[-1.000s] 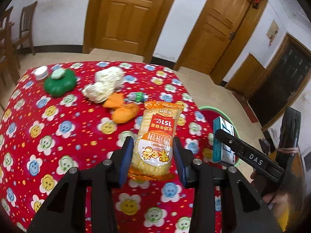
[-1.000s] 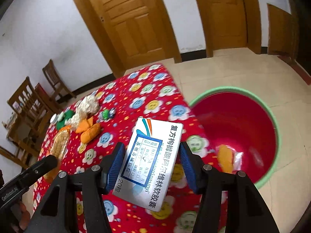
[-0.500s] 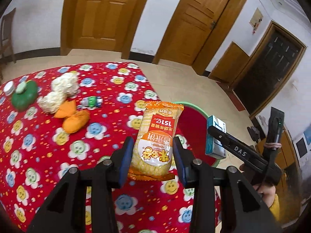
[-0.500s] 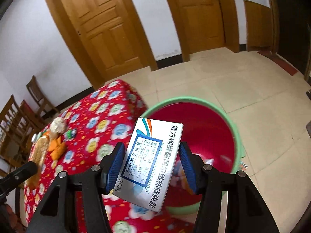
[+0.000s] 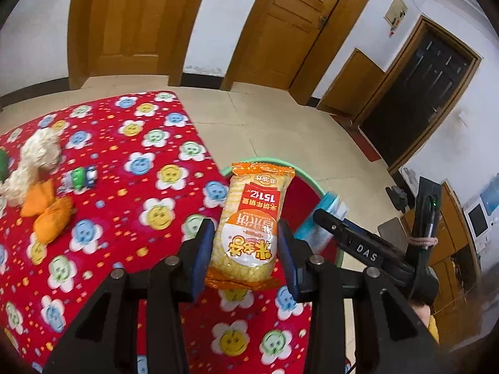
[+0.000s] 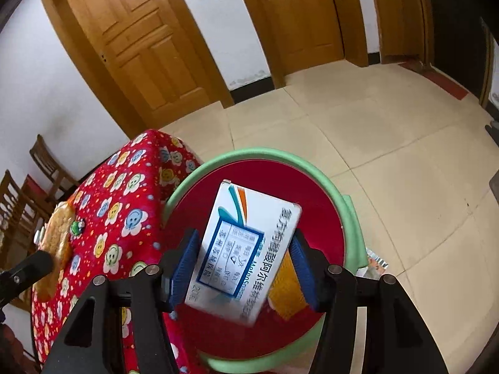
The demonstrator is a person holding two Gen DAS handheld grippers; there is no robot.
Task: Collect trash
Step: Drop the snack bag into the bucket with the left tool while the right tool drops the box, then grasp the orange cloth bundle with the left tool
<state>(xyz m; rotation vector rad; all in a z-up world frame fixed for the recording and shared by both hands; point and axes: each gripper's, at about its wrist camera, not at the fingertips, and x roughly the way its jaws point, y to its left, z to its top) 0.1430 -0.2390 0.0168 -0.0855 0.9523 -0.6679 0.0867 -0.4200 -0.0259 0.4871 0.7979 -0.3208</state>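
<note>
The room is bright with soft, even light and only faint shadows. Both pictures bend at the edges, so the doors (image 5: 131,18) look curved, and the corners go black. The white box (image 6: 246,249) in the right gripper (image 6: 244,269) looks blurry.

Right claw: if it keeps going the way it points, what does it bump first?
Probably the red bin: the right claw, with the medicine box between its pads, points into it. Depth is hard to judge.
</note>
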